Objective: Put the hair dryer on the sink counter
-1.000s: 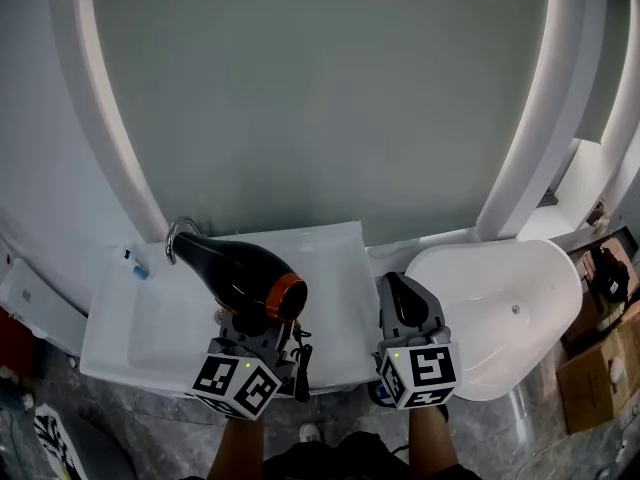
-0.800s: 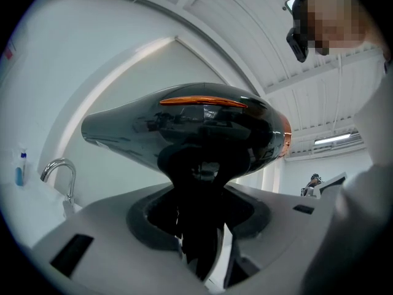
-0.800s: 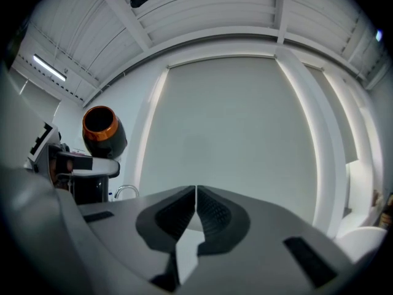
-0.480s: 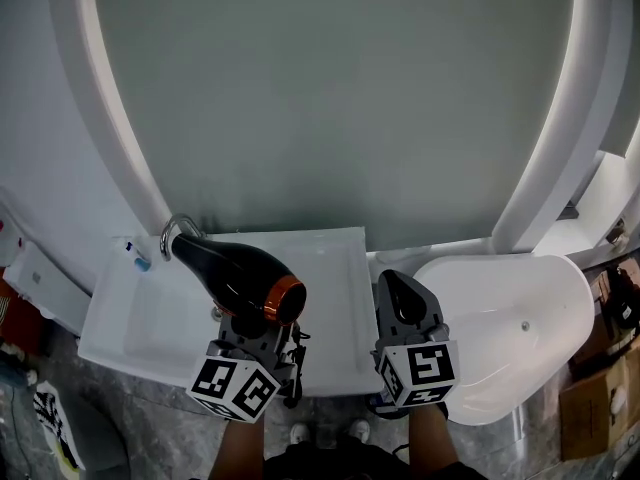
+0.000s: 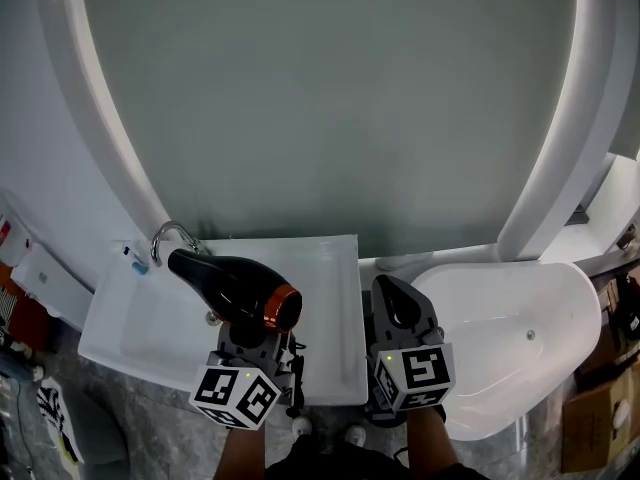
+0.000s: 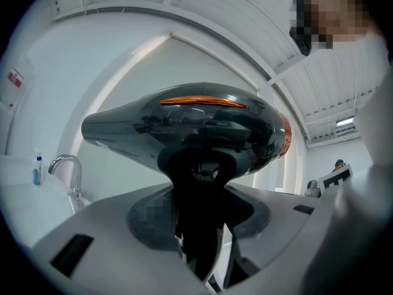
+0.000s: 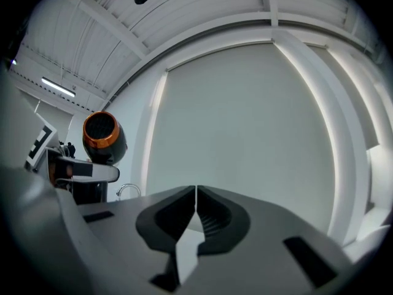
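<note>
A glossy black hair dryer [image 5: 232,286] with an orange ring at its rear is held above the white sink [image 5: 130,318]. My left gripper [image 5: 255,336] is shut on its black handle [image 6: 196,217]; the dryer's body [image 6: 184,125] lies across the jaws, nozzle to the left. From the right gripper view the hair dryer [image 7: 101,135] shows its orange rear end at the left. My right gripper [image 5: 398,303] is shut and holds nothing, beside the left one, over the counter's right edge; its jaws [image 7: 196,209] meet tip to tip.
A chrome faucet [image 5: 168,236] stands at the sink's back left, with a small blue-capped bottle [image 5: 134,259] beside it. A white bathtub [image 5: 510,338] lies to the right. A large arched mirror [image 5: 320,98] fills the wall. Cardboard boxes [image 5: 600,408] sit far right.
The view has shifted: sink and tub sit a little lower and to the right in frame. Both grippers keep their grip and stance; the hair dryer stays in the left one.
</note>
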Available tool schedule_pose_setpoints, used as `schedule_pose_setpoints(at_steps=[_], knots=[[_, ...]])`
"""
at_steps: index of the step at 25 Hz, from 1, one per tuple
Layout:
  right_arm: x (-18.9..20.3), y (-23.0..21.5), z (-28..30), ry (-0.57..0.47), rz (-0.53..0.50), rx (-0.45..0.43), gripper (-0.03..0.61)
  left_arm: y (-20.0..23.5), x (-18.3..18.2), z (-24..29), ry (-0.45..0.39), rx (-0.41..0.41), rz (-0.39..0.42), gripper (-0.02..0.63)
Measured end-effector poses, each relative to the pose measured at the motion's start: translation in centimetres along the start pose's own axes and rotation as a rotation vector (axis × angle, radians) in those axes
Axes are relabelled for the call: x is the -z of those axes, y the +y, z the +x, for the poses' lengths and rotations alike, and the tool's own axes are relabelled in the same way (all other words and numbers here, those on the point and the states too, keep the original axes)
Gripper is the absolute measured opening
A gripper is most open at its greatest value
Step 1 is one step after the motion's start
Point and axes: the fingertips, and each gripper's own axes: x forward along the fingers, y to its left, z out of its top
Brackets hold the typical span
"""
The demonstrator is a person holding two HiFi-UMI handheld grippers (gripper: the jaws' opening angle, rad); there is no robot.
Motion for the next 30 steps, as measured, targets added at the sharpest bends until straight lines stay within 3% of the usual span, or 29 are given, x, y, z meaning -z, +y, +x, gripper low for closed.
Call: schedule_pose_setpoints(at_steps=[30], knots=[[10.8,-3.1,5.0,0.201,0.058,0.050,0.023,5.0,11.4,8.4,0.211,-0.011,-0.116,0.179]])
